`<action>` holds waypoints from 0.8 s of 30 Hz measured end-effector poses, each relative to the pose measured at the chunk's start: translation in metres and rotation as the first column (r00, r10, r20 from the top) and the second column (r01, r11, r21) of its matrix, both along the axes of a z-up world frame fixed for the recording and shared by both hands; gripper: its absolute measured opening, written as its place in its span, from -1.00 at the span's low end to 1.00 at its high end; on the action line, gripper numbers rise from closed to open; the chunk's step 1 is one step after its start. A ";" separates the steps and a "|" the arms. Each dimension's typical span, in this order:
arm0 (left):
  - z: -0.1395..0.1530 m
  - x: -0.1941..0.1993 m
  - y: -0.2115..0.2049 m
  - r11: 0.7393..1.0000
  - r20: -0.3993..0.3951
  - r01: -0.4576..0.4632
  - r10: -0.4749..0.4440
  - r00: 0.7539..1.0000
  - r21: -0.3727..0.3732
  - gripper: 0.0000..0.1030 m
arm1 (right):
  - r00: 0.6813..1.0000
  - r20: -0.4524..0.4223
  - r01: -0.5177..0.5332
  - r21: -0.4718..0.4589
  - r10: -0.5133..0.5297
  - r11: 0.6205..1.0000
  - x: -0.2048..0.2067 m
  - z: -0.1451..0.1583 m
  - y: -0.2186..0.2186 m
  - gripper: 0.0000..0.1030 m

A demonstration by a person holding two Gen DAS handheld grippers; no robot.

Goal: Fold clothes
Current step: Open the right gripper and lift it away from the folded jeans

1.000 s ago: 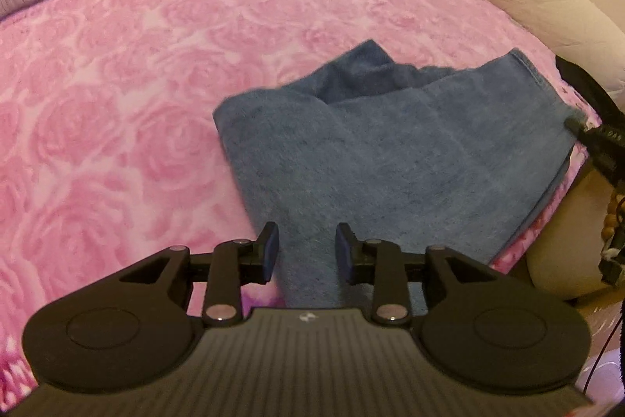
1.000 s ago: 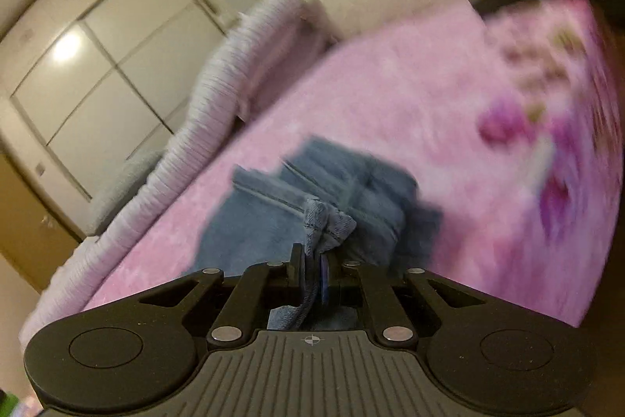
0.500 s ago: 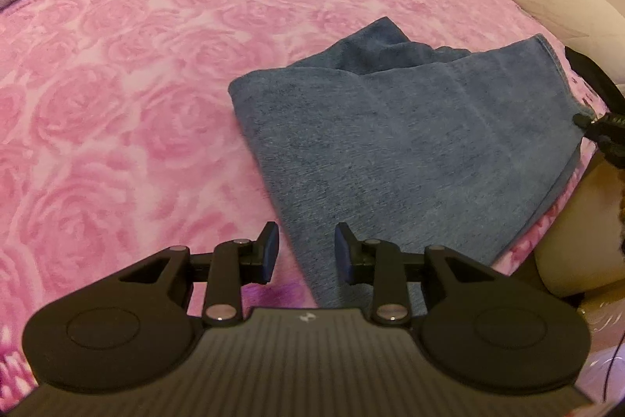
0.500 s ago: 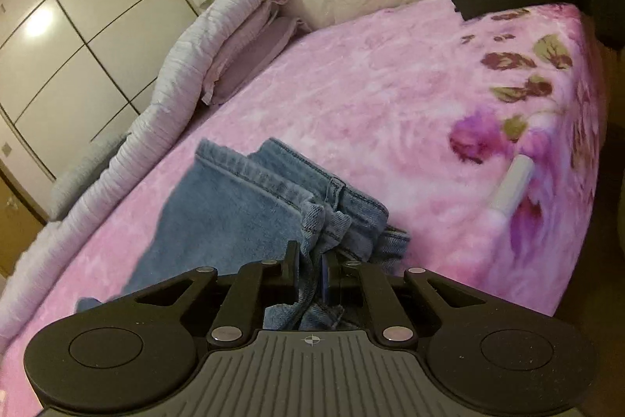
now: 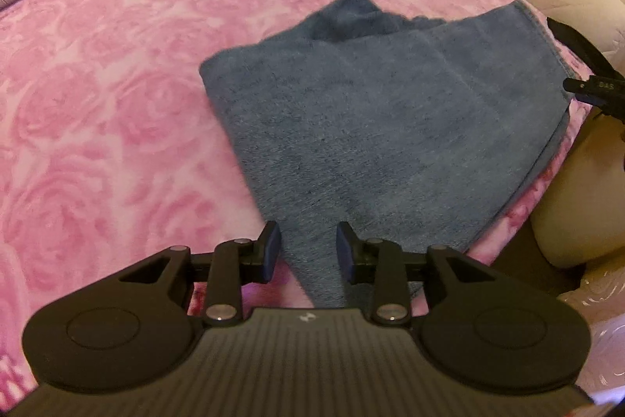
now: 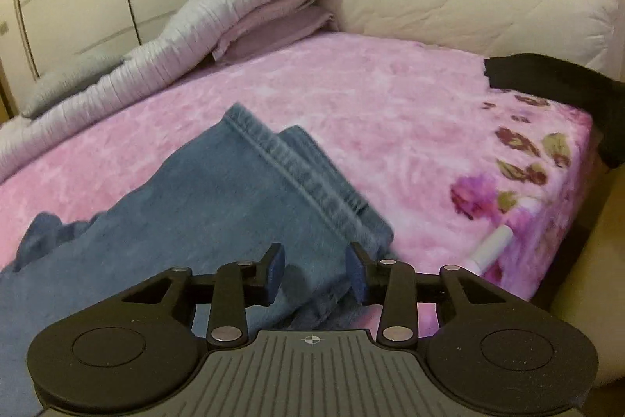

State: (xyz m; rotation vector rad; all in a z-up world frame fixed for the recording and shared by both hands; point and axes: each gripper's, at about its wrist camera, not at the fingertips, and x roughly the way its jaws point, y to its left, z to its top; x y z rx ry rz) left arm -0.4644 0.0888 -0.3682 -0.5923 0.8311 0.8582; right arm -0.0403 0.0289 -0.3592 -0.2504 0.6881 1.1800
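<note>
My left tongs [image 5: 305,253] and my right tongs [image 6: 315,274] are both spread, empty, over the folded jeans [image 5: 390,127]. The coarse blue denim, with its stitched hem [image 6: 297,174], fills mid-frame on the plush pink rose-patterned blanket [image 5: 97,112].

The right tool [image 6: 315,270], clamped a second ago on a bunched edge of the jeans [image 6: 218,206], has let go and now stands with jaws apart over the hem. The denim, then crumpled on the pink blanket [image 6: 390,112], lies flatter, its stitched hem spread toward the pillow.
</note>
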 end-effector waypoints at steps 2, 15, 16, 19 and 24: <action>-0.001 -0.003 -0.002 1.000 0.006 0.005 -0.005 1.000 -0.001 -0.49 | 0.998 -0.004 -0.059 0.058 0.060 0.997 -0.023 0.011 -0.015 -0.23; -0.009 -0.063 -0.019 0.992 0.062 -0.105 0.110 0.992 -0.071 -0.53 | 0.867 0.239 -0.443 -0.035 0.438 0.896 -0.166 0.005 -0.055 -0.09; -0.008 -0.069 -0.023 0.990 0.078 -0.114 0.120 0.990 -0.079 -0.53 | 0.823 0.284 -0.506 -0.030 0.492 0.862 -0.187 0.006 -0.067 -0.07; -0.006 -0.082 -0.034 0.988 0.115 -0.122 0.133 0.984 -0.094 -0.53 | 0.657 0.403 -0.667 -0.083 0.636 0.741 -0.245 -0.008 -0.096 -0.03; -0.008 -0.095 -0.046 0.985 0.107 -0.141 0.151 0.983 -0.096 -0.53 | 0.479 0.488 -0.765 -0.176 0.729 0.620 -0.298 -0.029 -0.117 -0.02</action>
